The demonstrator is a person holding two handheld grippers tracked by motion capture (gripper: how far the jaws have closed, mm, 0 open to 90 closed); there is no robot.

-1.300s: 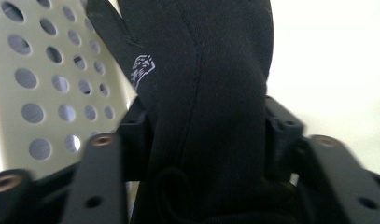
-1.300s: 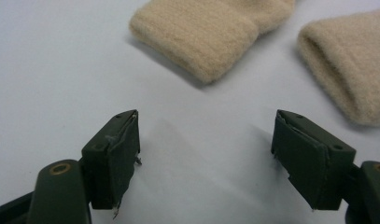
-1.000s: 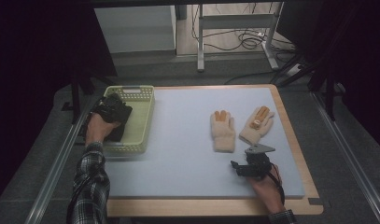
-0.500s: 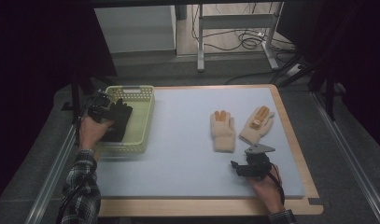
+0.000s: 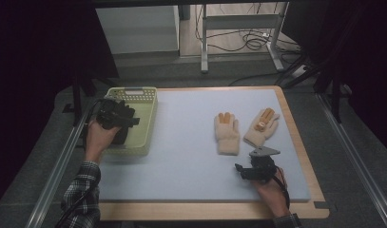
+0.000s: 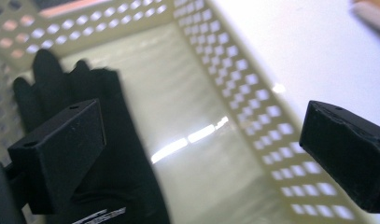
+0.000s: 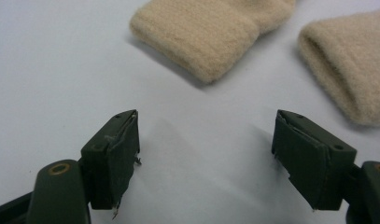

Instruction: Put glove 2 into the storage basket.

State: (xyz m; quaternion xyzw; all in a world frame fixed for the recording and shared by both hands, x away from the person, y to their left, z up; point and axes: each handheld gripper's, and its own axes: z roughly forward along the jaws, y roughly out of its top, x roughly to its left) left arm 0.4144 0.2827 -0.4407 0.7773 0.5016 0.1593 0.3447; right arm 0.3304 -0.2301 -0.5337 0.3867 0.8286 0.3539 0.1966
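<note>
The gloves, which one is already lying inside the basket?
The black glove. It lies in the pale green basket at the table's left, below the open left claw. Both beige gloves lie on the blue mat instead.

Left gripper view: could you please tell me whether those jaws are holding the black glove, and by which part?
Nothing is held: the left gripper has just opened, and the black fabric glove lies loose in the pale green perforated plastic basket.

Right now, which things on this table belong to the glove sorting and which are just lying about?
In the job: black glove in the pale green plastic basket; two beige knitted gloves; left gripper, right gripper, both open.
Lying about: floor cables, metal stand.
</note>
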